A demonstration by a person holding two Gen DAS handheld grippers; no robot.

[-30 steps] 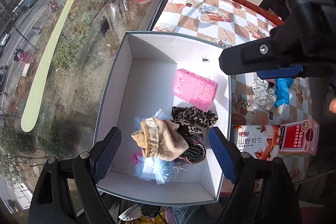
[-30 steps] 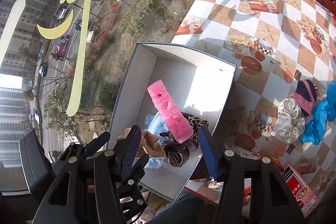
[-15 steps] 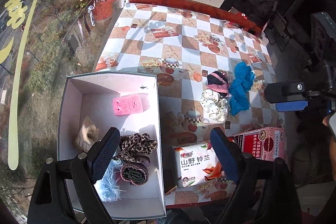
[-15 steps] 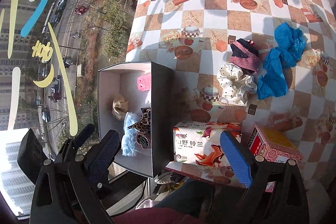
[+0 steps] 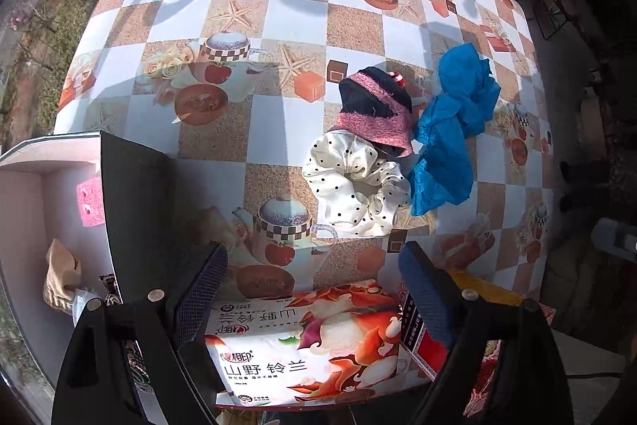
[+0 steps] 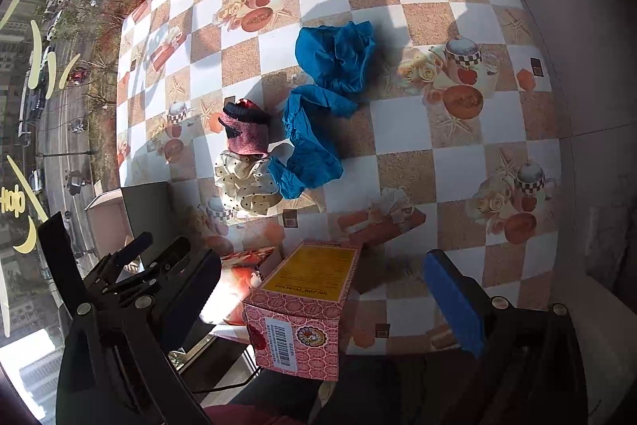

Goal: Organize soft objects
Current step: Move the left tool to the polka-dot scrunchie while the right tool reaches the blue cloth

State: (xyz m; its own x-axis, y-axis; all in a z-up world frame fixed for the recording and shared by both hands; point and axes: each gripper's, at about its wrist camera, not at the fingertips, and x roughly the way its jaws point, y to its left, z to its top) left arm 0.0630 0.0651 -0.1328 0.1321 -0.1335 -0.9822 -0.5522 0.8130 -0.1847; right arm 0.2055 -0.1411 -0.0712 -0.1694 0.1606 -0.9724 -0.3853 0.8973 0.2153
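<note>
Both grippers have swung away from over the box (image 5: 24, 162) and now hang above the checkered table (image 5: 302, 22), the pink sponge (image 5: 89, 202) left lying inside the box beside the tan cloth (image 5: 59, 277). Nearest stock: tissue pack (image 5: 302, 341) under the left gripper (image 5: 314, 289), patterned carton (image 6: 306, 313) under the right gripper (image 6: 330, 297); neither belongs to the sort. Further out, a touching cluster: spotted scrunchie (image 5: 350, 182), pink-and-black knit piece (image 5: 374, 110) leaning on it, blue cloth (image 5: 450, 130) just beside. Recommended handling: take the scrunchie first, as the closest and most exposed; come straight down over one side of its ring so the knit piece is not dragged along. Left gripper: jaws wide apart, empty, touching nothing. Right gripper: jaws opening to full spread, nothing between them.
</note>
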